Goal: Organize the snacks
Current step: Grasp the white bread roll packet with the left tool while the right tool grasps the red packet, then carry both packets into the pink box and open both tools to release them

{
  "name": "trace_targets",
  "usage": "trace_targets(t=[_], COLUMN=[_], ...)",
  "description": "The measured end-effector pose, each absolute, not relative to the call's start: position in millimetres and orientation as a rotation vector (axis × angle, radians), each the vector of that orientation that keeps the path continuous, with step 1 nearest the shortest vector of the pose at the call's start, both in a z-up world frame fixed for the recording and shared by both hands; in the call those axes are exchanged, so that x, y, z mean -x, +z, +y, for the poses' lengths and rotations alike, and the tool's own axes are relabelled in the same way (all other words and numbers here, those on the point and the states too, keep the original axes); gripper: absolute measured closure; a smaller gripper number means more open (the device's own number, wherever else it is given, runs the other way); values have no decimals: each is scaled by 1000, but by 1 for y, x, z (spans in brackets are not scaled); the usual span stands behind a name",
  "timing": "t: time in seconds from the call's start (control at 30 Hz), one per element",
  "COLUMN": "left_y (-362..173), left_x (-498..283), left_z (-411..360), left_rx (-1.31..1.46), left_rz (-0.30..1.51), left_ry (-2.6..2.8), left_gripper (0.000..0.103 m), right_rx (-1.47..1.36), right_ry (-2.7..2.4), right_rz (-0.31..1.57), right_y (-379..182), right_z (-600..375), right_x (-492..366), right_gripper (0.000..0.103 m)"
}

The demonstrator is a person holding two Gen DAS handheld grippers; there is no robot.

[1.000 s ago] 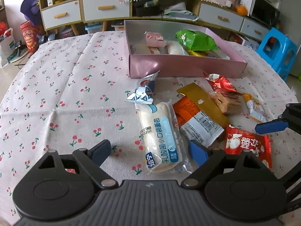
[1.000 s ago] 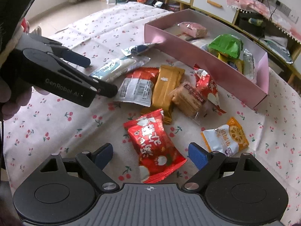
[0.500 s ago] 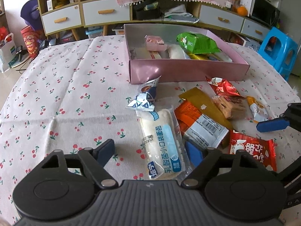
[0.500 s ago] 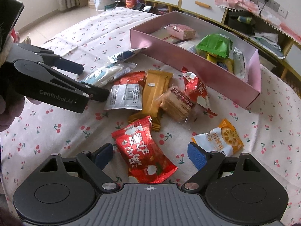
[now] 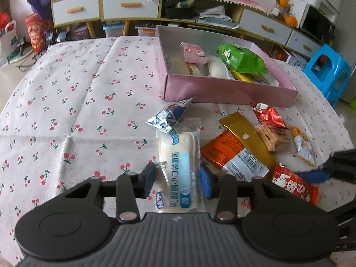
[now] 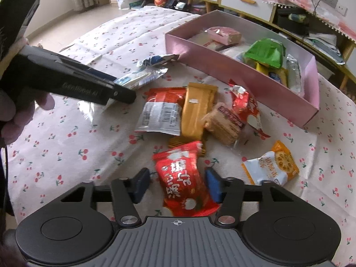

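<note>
A white bread packet (image 5: 178, 155) with blue print lies on the cherry-print cloth. My left gripper (image 5: 178, 179) is closing on it, and both pads touch its wrapper. In the right wrist view the left gripper (image 6: 120, 93) comes in from the left over the bread packet (image 6: 138, 77). A red snack packet (image 6: 184, 178) lies between the closing jaws of my right gripper (image 6: 176, 185), with a strip of cloth showing beside the left pad. The pink box (image 5: 222, 91) behind holds several snacks, among them a green bag (image 5: 242, 59).
Loose snacks lie between the grippers and the box: a blue-white packet (image 5: 169, 115), an orange one (image 5: 231, 153), a gold one (image 5: 244, 133), biscuits (image 5: 271, 138), red foil (image 5: 267, 115) and an orange-white pouch (image 6: 271, 164). A blue stool (image 5: 327, 71) stands off the table's right edge.
Both grippers' jaws have narrowed from wide apart. The left ones now touch the bread packet, and the right ones flank the red packet closely. Neither hand has shifted much.
</note>
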State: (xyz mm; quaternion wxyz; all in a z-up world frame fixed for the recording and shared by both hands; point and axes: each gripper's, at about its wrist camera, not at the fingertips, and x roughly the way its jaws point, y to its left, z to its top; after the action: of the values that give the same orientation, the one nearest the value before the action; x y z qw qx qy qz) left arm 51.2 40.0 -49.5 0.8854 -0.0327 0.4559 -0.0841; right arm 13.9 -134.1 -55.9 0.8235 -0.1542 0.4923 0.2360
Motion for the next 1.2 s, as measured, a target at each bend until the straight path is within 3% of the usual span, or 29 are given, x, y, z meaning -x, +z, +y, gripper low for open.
trace_targets(t=[0.13, 0.77, 1.2], left_y=[-48, -31, -1], left_x=[-53, -49, -66], left_z=[46, 48, 34], left_rx=[119, 294, 334], left_rz=[977, 1056, 954], left_ry=[-181, -290, -309], left_gripper=[70, 73, 73], right_rx=[339, 82, -143], right_ry=[505, 415, 269], right_rz=[1052, 1108, 1051], right_y=[-54, -34, -3], right_z=[-129, -148, -180], right_x=[-12, -20, -48], right_gripper=[69, 70, 70])
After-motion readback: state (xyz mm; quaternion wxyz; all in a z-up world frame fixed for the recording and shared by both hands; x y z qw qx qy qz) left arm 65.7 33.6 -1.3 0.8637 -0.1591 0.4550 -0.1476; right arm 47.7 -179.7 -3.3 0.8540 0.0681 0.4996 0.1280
